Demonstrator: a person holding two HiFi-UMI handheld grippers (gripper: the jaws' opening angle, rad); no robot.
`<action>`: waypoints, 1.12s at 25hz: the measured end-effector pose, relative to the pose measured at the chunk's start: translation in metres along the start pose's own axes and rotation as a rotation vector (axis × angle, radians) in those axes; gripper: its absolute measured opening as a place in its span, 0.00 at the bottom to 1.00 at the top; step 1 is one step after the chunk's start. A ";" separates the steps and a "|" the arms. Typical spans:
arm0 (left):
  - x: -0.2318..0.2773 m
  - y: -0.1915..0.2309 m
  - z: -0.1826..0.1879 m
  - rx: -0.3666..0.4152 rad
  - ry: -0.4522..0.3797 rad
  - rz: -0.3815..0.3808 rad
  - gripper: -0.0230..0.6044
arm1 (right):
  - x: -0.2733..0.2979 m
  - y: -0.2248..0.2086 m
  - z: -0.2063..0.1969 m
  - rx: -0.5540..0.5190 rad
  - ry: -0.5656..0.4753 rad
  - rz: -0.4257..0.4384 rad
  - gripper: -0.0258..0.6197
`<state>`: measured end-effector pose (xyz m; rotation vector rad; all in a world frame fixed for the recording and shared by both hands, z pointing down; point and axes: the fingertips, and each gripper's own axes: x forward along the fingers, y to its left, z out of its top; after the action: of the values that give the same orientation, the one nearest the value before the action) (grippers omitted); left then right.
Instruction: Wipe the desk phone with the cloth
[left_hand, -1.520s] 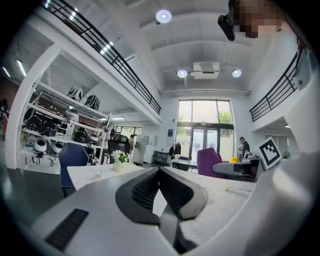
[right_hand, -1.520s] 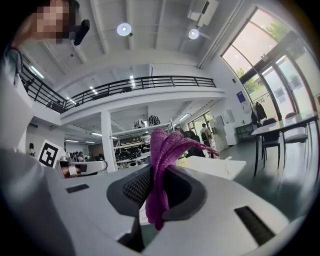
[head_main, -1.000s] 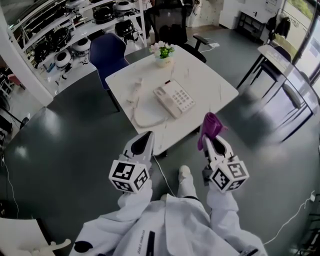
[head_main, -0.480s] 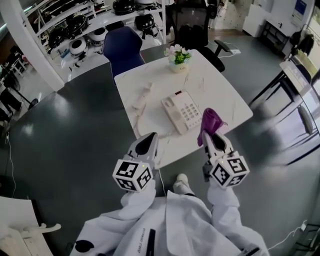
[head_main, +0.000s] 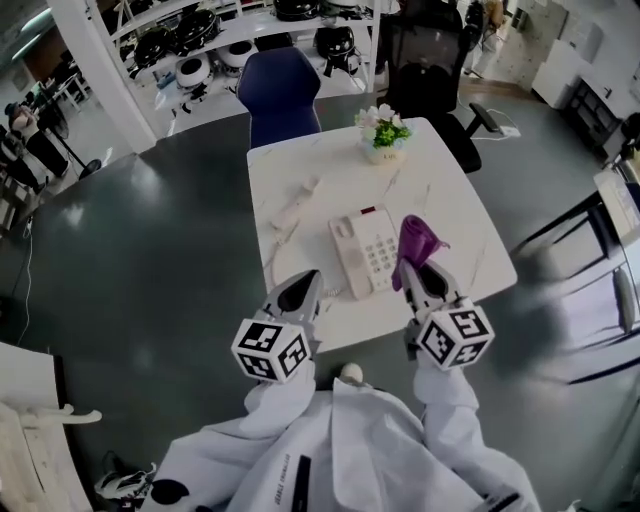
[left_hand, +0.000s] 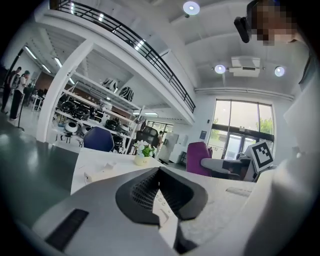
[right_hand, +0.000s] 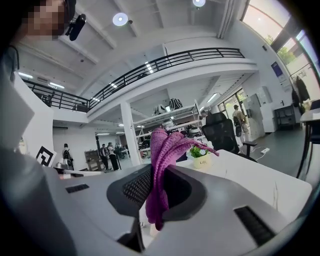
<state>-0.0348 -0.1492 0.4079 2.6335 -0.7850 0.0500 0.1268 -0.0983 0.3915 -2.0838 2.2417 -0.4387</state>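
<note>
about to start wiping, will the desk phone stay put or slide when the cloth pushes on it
Probably slides a little: the desk phone looks like a light plastic shell on a smooth white table. Its handset lies off the base, joined by a cord, so it may drag along. The left gripper, shut and empty, could steady the base.

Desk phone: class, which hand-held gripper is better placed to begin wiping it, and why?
Right. The right hand-held gripper is shut on the purple cloth, near the desk phone; the left hand-held gripper holds nothing.
</note>
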 end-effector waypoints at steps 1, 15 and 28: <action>0.004 0.001 -0.002 -0.006 -0.003 0.012 0.03 | 0.005 -0.004 0.000 -0.005 0.007 0.013 0.10; 0.038 0.039 -0.013 -0.047 -0.006 0.151 0.03 | 0.085 -0.035 -0.005 -0.068 0.082 0.158 0.10; 0.086 0.078 -0.025 -0.117 0.097 0.144 0.03 | 0.169 -0.045 -0.024 -0.274 0.208 0.175 0.10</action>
<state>-0.0024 -0.2438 0.4714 2.4425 -0.9142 0.1645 0.1499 -0.2625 0.4519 -2.0143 2.7173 -0.3708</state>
